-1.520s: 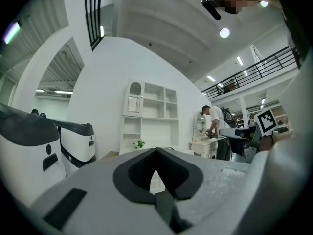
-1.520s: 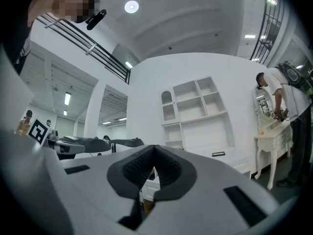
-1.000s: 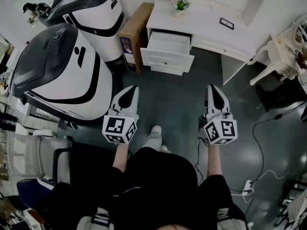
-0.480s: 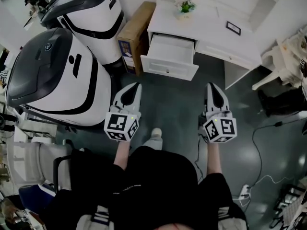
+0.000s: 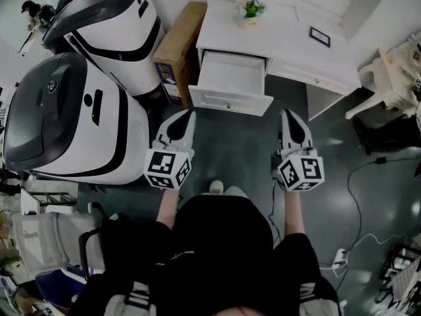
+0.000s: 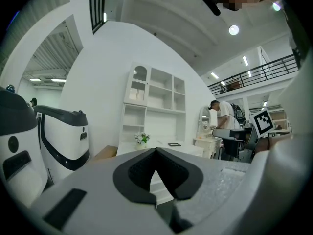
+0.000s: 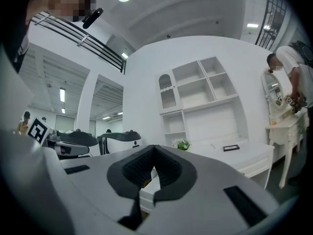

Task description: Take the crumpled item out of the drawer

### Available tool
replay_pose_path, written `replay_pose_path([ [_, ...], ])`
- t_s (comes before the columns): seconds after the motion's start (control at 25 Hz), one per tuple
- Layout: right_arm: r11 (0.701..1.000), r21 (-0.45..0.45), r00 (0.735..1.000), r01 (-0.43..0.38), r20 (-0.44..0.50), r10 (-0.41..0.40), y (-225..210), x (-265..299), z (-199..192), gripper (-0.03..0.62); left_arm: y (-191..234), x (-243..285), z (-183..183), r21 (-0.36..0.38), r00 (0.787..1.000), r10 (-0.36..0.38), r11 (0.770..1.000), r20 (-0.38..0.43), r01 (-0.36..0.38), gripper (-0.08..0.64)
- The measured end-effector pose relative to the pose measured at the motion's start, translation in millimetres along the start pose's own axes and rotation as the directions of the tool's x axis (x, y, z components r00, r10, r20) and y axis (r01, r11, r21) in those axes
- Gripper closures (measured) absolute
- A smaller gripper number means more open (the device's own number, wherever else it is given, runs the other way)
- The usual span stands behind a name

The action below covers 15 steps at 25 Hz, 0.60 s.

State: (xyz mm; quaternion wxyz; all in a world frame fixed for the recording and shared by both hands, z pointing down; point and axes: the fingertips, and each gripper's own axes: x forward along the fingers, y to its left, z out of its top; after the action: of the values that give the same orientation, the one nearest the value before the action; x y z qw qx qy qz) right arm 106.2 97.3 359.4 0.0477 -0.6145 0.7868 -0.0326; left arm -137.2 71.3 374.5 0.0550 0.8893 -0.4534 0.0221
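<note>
While the boxy white drawer (image 5: 227, 101) gapes, left gripper (image 5: 187, 114) and right gripper (image 5: 288, 115) are pressed together.

Before you, a white desk (image 5: 283, 45), its white drawer (image 5: 231, 78) open, carries a small green potted plant (image 5: 249, 7); right of that plant lies a flat black frame (image 5: 320, 37).

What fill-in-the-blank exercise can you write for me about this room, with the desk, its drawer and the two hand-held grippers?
1. The white wooden drawer of the white desk is not shut but ___.
2. In the head view, the brown cardboard box stands at the desk's ___ side.
3. The small pot of green and white flowers stands on the desk's ___.
4. The left hand-held gripper and the right hand-held gripper have their jaws ___, with nothing between them.

Missing words: open; left; top; shut
</note>
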Motion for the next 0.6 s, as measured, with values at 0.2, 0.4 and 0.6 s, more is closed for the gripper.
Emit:
replay_pose_path([
  [0.2, 1.0, -0.004, 1.0, 0.011, -0.025, -0.011, -8.7, 12.8, -6.2, 0.601, 2.4, 22.1, -8.4, -0.01, 0.999, -0.036, 0.999, -0.025, 0.035, 0.563],
  [0.4, 1.0, -0.003, 0.999, 0.008, -0.044, -0.008, -22.0, 35.5, -9.8, 0.6, 9.6, 43.8, -13.8, -0.029, 0.998, -0.042, 0.999, -0.041, 0.04, 0.562],
  [0.6, 1.0, 0.029, 0.998, -0.001, -0.065, 0.003, -38.9, 73.1, -20.3, 0.6, 26.7, 73.0, -23.2, -0.049, 0.998, -0.019, 0.999, -0.067, 0.015, 0.563],
])
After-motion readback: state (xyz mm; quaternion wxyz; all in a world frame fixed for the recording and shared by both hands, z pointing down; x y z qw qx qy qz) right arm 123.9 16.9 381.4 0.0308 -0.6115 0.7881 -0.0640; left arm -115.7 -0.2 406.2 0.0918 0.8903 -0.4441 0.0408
